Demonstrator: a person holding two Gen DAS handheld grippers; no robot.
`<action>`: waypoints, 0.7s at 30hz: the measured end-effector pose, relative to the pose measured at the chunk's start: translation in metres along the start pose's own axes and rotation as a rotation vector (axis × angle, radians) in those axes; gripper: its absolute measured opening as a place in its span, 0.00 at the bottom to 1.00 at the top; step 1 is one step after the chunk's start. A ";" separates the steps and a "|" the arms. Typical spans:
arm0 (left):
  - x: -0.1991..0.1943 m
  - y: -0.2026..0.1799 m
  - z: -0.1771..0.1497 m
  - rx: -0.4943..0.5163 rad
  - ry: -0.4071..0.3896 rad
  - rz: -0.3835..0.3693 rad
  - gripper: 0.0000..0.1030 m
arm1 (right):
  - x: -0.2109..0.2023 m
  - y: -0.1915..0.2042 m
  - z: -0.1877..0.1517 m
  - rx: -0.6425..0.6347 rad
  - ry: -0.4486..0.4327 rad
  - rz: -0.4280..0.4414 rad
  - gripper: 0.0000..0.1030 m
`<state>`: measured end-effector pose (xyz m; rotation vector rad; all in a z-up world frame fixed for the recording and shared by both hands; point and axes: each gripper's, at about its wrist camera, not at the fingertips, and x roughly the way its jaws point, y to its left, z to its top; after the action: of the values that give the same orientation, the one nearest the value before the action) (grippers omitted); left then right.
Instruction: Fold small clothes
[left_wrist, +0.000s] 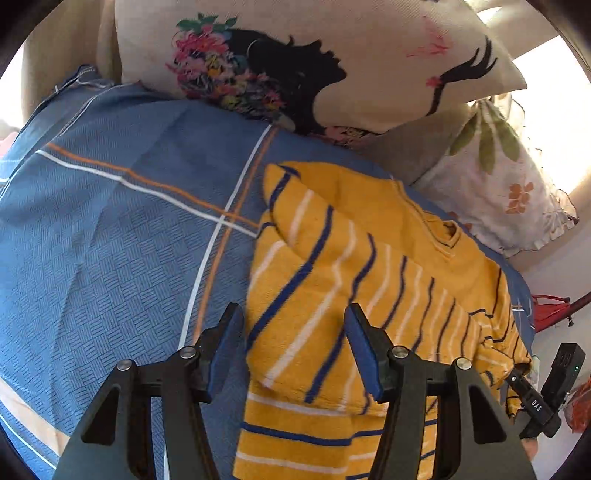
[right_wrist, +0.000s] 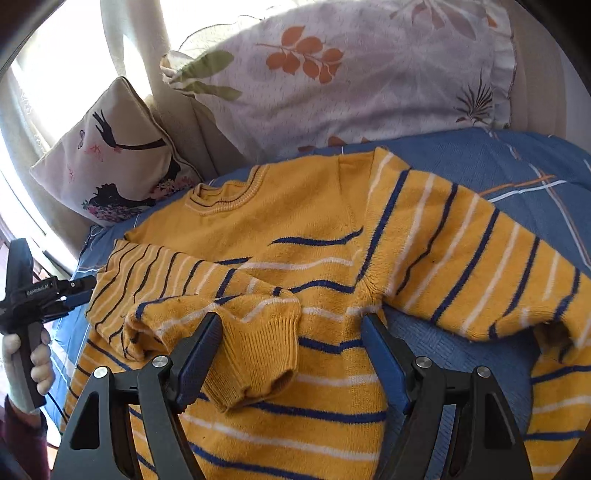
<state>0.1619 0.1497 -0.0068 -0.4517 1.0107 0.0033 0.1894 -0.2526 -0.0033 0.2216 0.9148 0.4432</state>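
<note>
Bed (right_wrist: 480, 162) under a blue checked cover carries our yellow striped sweater (right_wrist: 303, 221), spread flat. Its unfolded sleeve (right_wrist: 480, 258) stretches rightward, nearest our right tool (right_wrist: 291, 343), whose jaws stand apart above the already folded cuff (right_wrist: 258, 354). Our left tool (left_wrist: 293, 343), also apart and empty, hovers over the sweater's opposite edge. Only the right view shows the outstretched sleeve.

We count one yellow striped sweater (right_wrist: 314, 229) lying on one blue bedspread (left_wrist: 110, 240). Behind the sweater we see two pillows: one with a black silhouette print (left_wrist: 295, 66), one with an orange leaf print (right_wrist: 332, 81). Two grippers, one left (left_wrist: 293, 350) and one right (right_wrist: 291, 354), both over the sweater.
</note>
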 end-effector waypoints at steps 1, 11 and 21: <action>0.004 0.004 -0.003 -0.002 0.012 0.007 0.53 | 0.007 -0.001 0.002 0.000 0.029 0.010 0.77; 0.003 -0.005 -0.025 0.074 -0.071 0.050 0.53 | -0.019 0.026 0.040 -0.201 0.021 -0.071 0.06; -0.002 -0.001 -0.044 0.045 -0.151 -0.035 0.51 | -0.007 0.057 0.056 -0.321 -0.088 -0.501 0.45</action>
<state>0.1250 0.1332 -0.0250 -0.4214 0.8532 -0.0166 0.2151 -0.2051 0.0565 -0.2774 0.7665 0.1082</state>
